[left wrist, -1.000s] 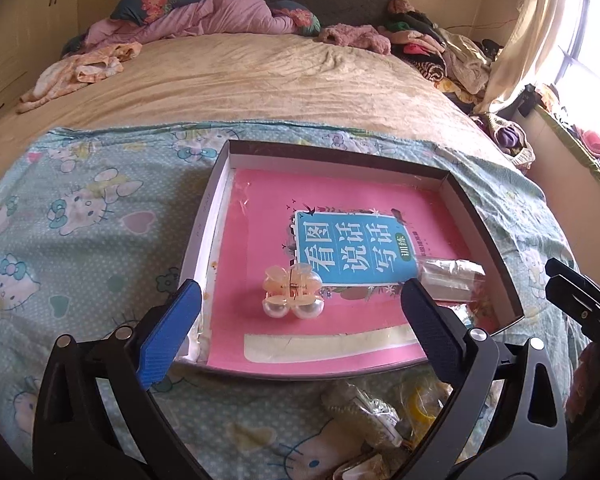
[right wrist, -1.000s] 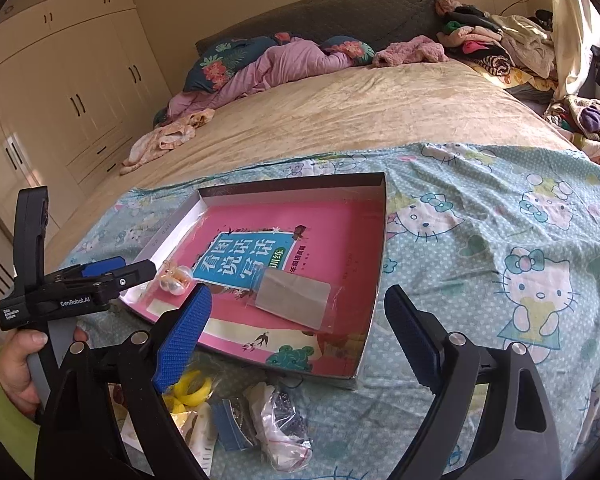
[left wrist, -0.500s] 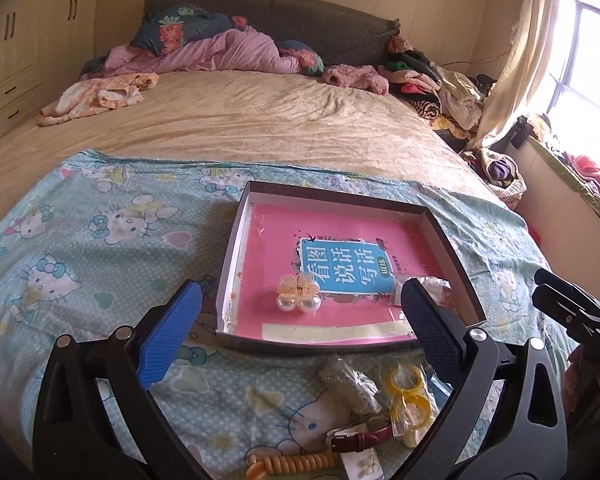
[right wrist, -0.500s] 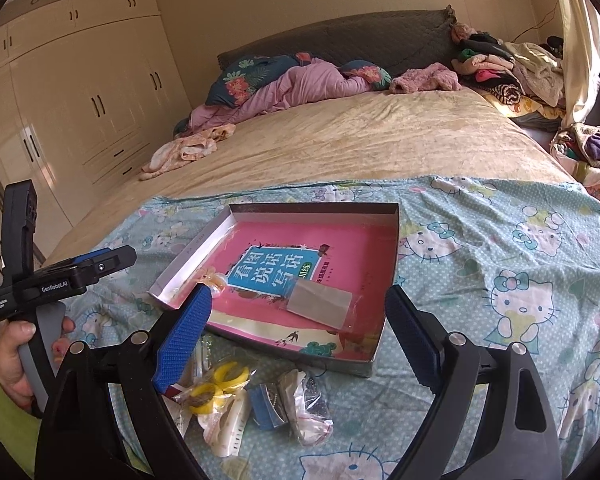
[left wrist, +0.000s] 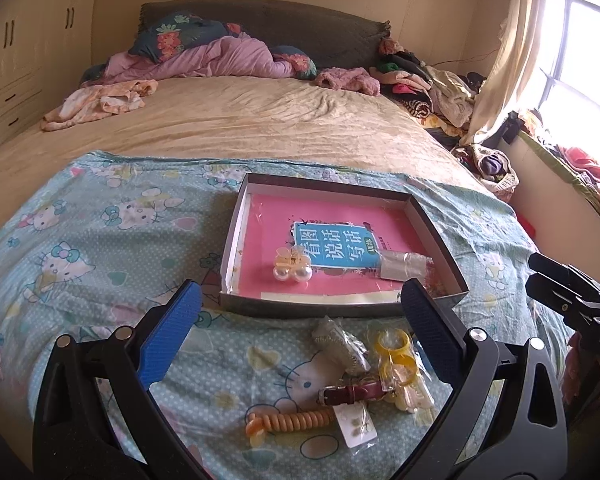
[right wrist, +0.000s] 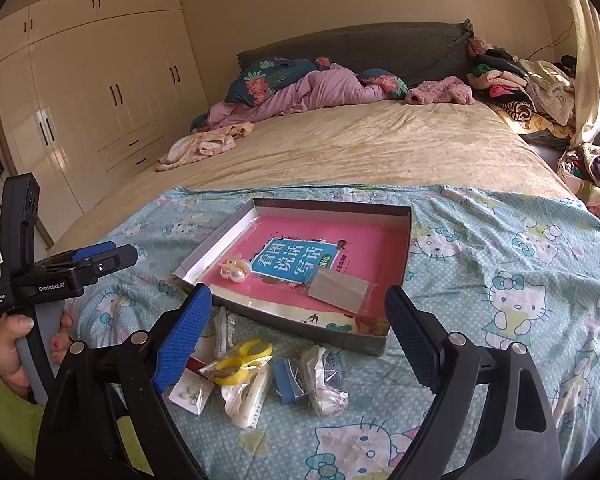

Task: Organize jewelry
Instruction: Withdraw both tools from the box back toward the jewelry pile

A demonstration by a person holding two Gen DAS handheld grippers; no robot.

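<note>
A shallow grey box (left wrist: 236, 216) (right wrist: 406, 248) with a pink book inside lies on the Hello Kitty sheet. In it are a pearl hair clip (left wrist: 292, 268) (right wrist: 233, 270) and a small clear bag (left wrist: 404, 265) (right wrist: 339, 290). Loose jewelry lies in front of the box: yellow rings (left wrist: 394, 354) (right wrist: 242, 362), a bagged chain (left wrist: 340, 342) (right wrist: 324, 376), a maroon strap (left wrist: 352, 394), an orange coil tie (left wrist: 292, 422), an earring card (left wrist: 358, 428) (right wrist: 190, 392). My left gripper (left wrist: 302, 314) (right wrist: 100, 258) is open and empty above the pile. My right gripper (right wrist: 300, 312) is open and empty.
The items lie on a teal Hello Kitty sheet (left wrist: 80, 248) over a beige bed (left wrist: 240, 120). Pillows and a pink quilt (left wrist: 204, 60) lie at the headboard. Clothes (left wrist: 432, 88) are heaped at the right. Wardrobes (right wrist: 100, 92) stand at the left.
Both grippers have pulled back and up from the box, open and empty. The loose jewelry in front of the box has come into fuller view.
</note>
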